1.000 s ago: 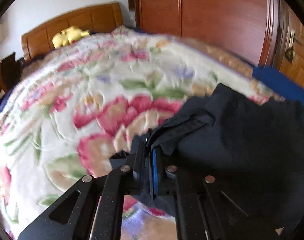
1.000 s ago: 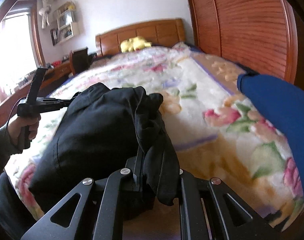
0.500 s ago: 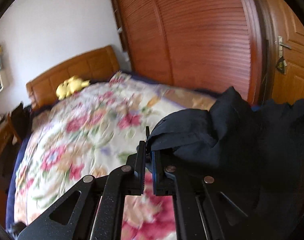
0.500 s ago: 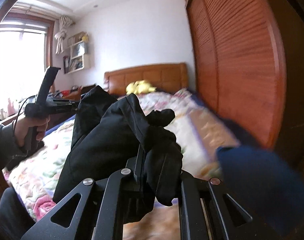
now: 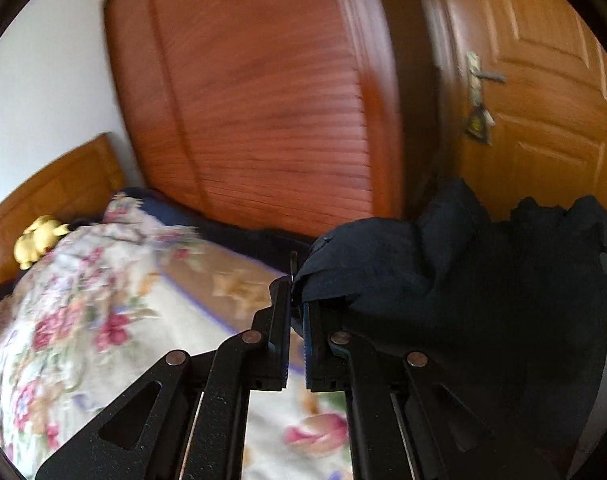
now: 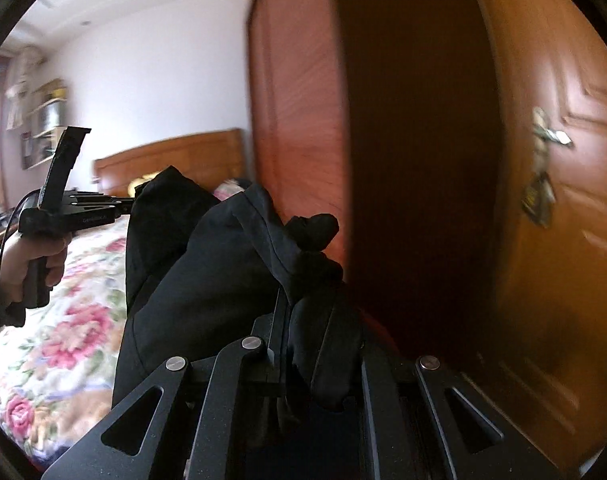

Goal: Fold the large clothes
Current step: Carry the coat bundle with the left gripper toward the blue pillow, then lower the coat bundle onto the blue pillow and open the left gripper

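Both wrist views have swung up from the floral quilt (image 5: pixel 103 320) toward the louvred wardrobe (image 5: pixel 263 120) and panelled door (image 5: pixel 543 100). Black garment (image 6: pixel 207 280) hangs aloft, clear of the bed's edge, soft and creased. Left gripper (image 5: pixel 297 300) clenches one hem; right gripper (image 6: pixel 283 320) clenches another. Only the right view shows the left hand (image 6: pixel 27 264).

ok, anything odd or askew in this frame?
Only the black garment: bunched and twisted between left claw and right claw, held above the floral bedspread, not spread flat. Nothing looks spilled or damaged.
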